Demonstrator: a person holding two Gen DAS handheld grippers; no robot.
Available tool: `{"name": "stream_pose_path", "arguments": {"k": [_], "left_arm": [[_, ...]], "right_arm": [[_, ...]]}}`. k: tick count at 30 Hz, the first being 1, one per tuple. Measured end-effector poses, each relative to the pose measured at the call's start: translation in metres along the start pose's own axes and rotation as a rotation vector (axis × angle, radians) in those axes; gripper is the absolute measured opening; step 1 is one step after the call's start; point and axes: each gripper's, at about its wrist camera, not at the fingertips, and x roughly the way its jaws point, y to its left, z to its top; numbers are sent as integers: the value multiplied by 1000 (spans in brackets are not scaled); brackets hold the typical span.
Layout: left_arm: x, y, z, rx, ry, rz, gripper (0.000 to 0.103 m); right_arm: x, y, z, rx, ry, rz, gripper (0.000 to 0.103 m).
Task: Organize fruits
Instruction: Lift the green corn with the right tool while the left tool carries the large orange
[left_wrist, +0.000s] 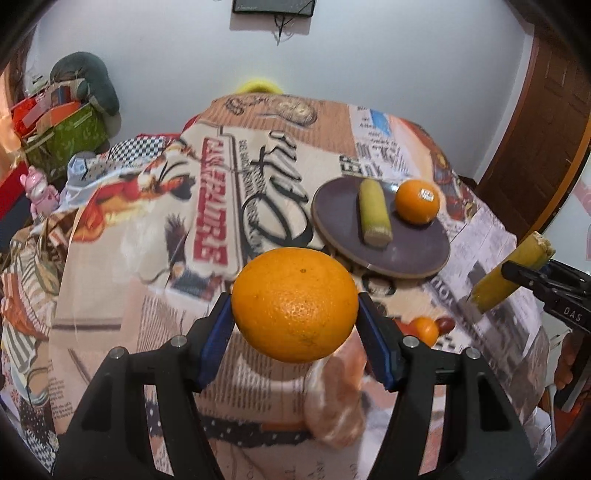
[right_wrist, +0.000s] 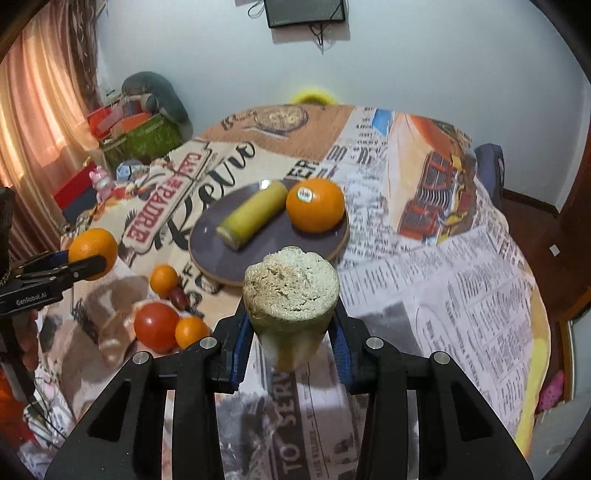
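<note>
At the left, the left gripper (left_wrist: 294, 314) pinches a large orange (left_wrist: 294, 303) between its blue pads, clear of the tablecloth (left_wrist: 155, 288), carried high, I'd judge, so it can pass over the loose fruit below on its way to the plate. Under it, near the table's near edge, lie a crinkled plastic bag (right_wrist: 110, 317), a tomato (right_wrist: 156, 325), 2 small oranges (right_wrist: 163, 279) and a dark red fruit I cannot identify.

Toward the middle of the table sits the dark round plate (right_wrist: 258, 254), already bearing 1 sugarcane piece (right_wrist: 255, 214) lying flat and 1 stickered orange (right_wrist: 315, 205) just beside it at the far rim. The near half of the plate is bare, likely the room left for what is coming.

At the right, the right gripper (right_wrist: 291, 328) clamps a second sugarcane piece (right_wrist: 291, 291) across its stalk, cut end pointing forward toward the plate, also off the cloth. Gripped crosswise like this, it should lay down alongside the first.
</note>
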Motion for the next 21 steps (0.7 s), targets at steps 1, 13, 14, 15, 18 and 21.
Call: {"name": "stream_pose_path", "arguments": {"k": [1,13,14,15,18,21], "left_arm": [[0,-2,3,1,-5,-2,65],[28,-15,38,13,-25,-23,65],[32,-16,40,14,-23,-25,65],[36,-16,42,14,-20,-28,65],[49,-16,48,1,-5,-45,65],[63,-14,55,-24,10,-72,65]], "right_arm": [[0,1,2,-1,-4,0,35],[16,11,28,-23,-34,29,35],[19,13,30,-25,-32,32,35],[22,14,32,-29,-28,35,35],[32,17,36,-36,-19,41,35],[42,20,40,-42,-15,45,35]]}}
